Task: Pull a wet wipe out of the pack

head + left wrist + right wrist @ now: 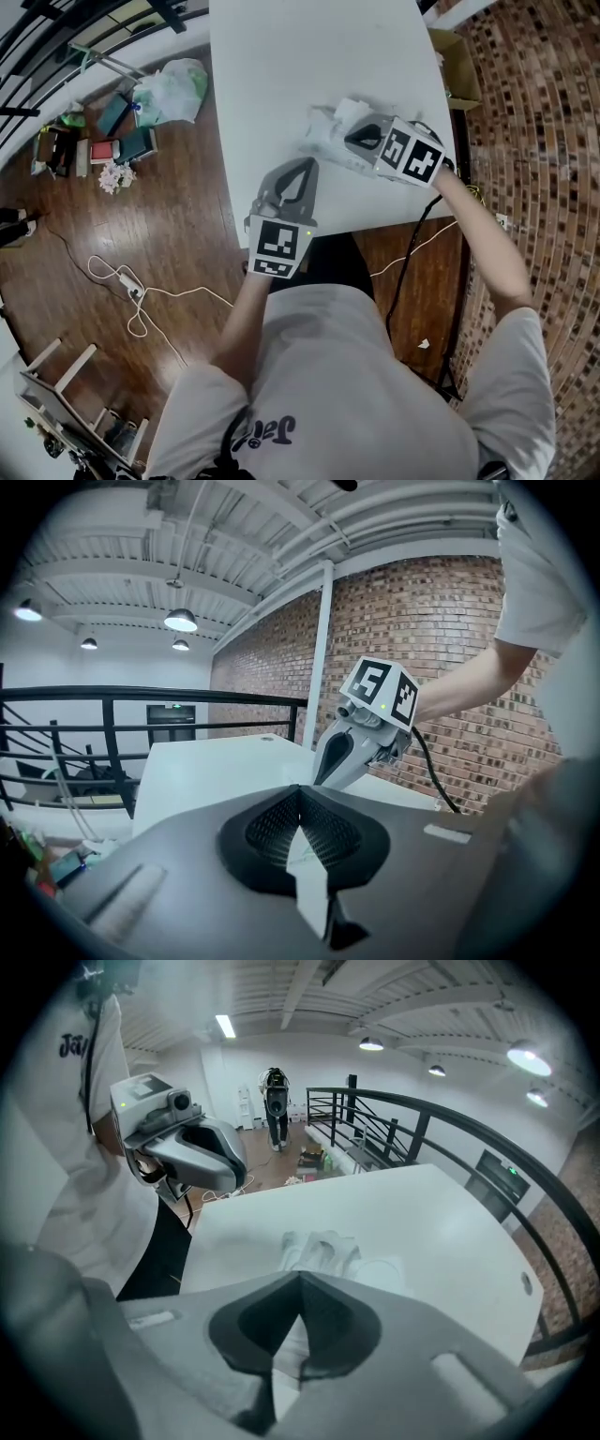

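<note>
The white desk point(281, 56) carries one thing, a pack point(323, 139) of wet wipes, lying near the desk's right edge in the head view. A rumpled white wipe point(352, 111) stands up out of its top.

The right gripper point(349, 142) reaches in from the right, tilted steeply down, and its tips sit at the pack. In the right gripper view its jaws are closed, tip to tip, with the rumpled wipe just beyond them. Whether a fold of the sheet is caught between the tips cannot be told.

The left gripper point(307, 165) is near the desk's front edge, left of the pack and apart from it, pointing only slightly downward. In the left gripper view its jaws are closed as well, with nothing between them. Only a sliver of the desk shows through the gap below the tips. That view looks toward the right gripper, whose marker cube point(380, 691) stands against a brick wall point(441, 639).

Off the desk, a brown wooden floor point(141, 216) holds a plastic bag point(173, 89) and some small clutter to the left, and a white cable point(141, 295) loops across the boards. A cardboard box point(459, 61) sits by the desk's far right corner.
</note>
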